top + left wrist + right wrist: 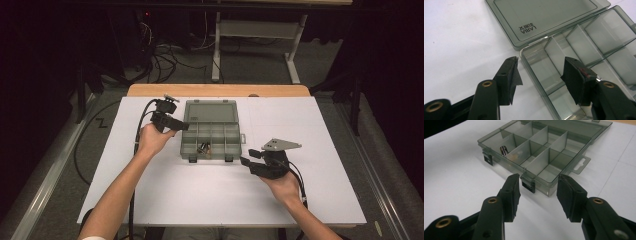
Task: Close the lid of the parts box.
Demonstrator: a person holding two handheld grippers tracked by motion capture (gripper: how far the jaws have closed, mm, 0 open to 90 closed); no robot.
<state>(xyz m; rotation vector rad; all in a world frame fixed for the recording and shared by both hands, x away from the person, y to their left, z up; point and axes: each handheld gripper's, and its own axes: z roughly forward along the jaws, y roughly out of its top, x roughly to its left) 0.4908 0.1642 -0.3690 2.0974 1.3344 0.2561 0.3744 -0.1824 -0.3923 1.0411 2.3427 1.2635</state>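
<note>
The left tool [172,121] is held at the left wall of a grey see-through compartment box [212,140], with its jaws spread apart. In the left gripper view, this tool [540,68] is seen with 1 jaw over the white counter [461,50] and the other over the box's [584,47] compartments, so that the box's near corner lies between them; whether either jaw touches the box cannot be told. The right tool [248,161] is held just off the box's front right corner, its jaws likewise spread and nothing pinched between them. In the right gripper view, that tool [537,187] is pointed at a black latch [528,185] on the box's [554,162] front wall. The box lies open near the middle of the counter [150,200], its lid [210,111] folded flat toward the far side. Small metal parts [204,148] are seen in 1 front compartment. A second latch [488,157] is seen farther along the front wall.
</note>
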